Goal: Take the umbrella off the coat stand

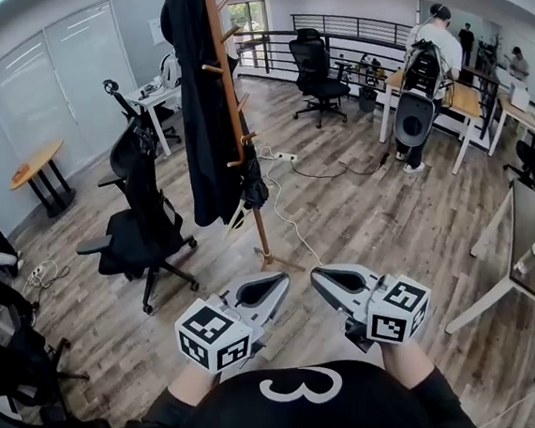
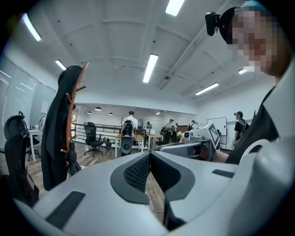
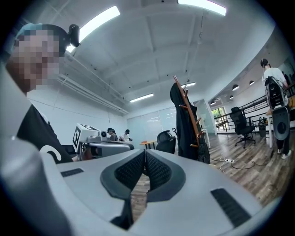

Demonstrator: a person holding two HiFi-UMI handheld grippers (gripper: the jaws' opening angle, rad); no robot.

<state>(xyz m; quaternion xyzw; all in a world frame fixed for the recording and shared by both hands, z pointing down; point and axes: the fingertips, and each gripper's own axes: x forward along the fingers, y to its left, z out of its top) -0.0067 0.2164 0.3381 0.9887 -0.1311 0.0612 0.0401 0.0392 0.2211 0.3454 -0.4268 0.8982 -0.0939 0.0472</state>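
left gripper (image 1: pixel 281 279) and right gripper (image 1: pixel 317 274) closed on nothing

both sit near the tall wooden coat stand's (image 1: pixel 261 230) foot. the small black folded umbrella (image 1: pixel 255 187) hangs low on it, beside the long black coat (image 1: pixel 200 121); open one gripper before reaching, then lift the umbrella clear.

The coat stand (image 1: pixel 227 80), a tall upright wooden pole with short pegs, rises in the upper middle of the head view, with a black coat (image 1: pixel 196 102) draped down its left side. The umbrella (image 1: pixel 252 183), black and folded short, hangs from a low peg on the stand's right, close against the pole.
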